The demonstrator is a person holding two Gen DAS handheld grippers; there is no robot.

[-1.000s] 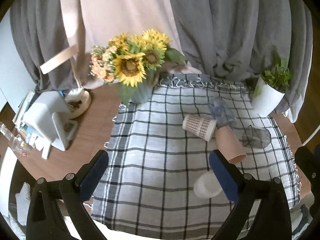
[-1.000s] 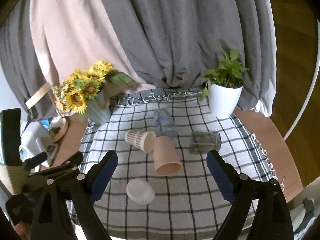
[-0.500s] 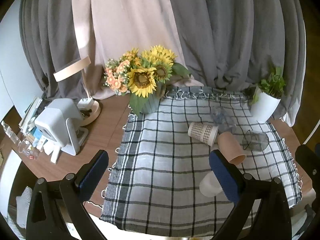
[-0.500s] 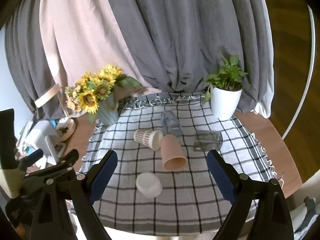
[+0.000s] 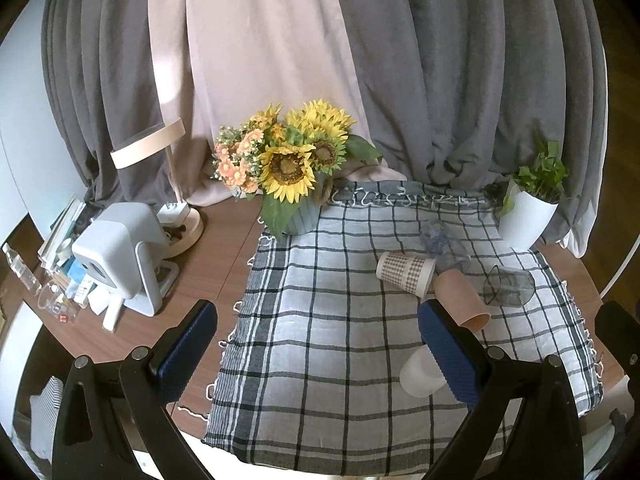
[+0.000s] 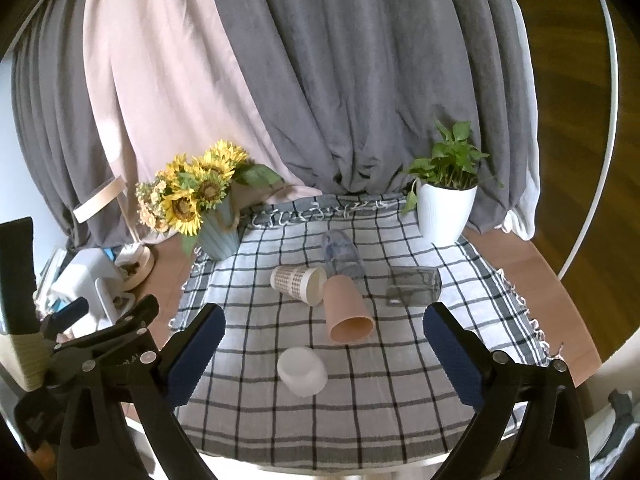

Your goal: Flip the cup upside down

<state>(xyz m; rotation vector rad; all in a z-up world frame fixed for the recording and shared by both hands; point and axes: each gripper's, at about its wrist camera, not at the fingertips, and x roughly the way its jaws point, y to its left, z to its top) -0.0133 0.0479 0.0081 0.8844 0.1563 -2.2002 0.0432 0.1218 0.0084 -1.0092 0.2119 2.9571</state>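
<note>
Lying on a checked cloth (image 6: 360, 408) that covers the wooden surface (image 5: 216, 264) are five cups, all well apart from both tongs. A patterned paper cup (image 6: 298, 283) rests on its side with its mouth toward 3 o'clock, touching a pink cup (image 6: 347, 309) whose mouth faces 6 o'clock. Behind them at 12 o'clock lies a clear plastic cup (image 6: 341, 255), and at 3 o'clock a dark glass tumbler (image 6: 414, 286), also on its side. A white cup (image 6: 303, 370) sits nearest, at 6 o'clock; it looks bottom-up, though the view is soft. The left tongs (image 5: 318, 344) and the right tongs (image 6: 324, 352) both hang above the cloth's near edge, blue pads spread wide, holding nothing. Sunflowers (image 6: 200, 192) stand at 10 o'clock, a potted plant (image 6: 446, 212) at 2 o'clock.
</note>
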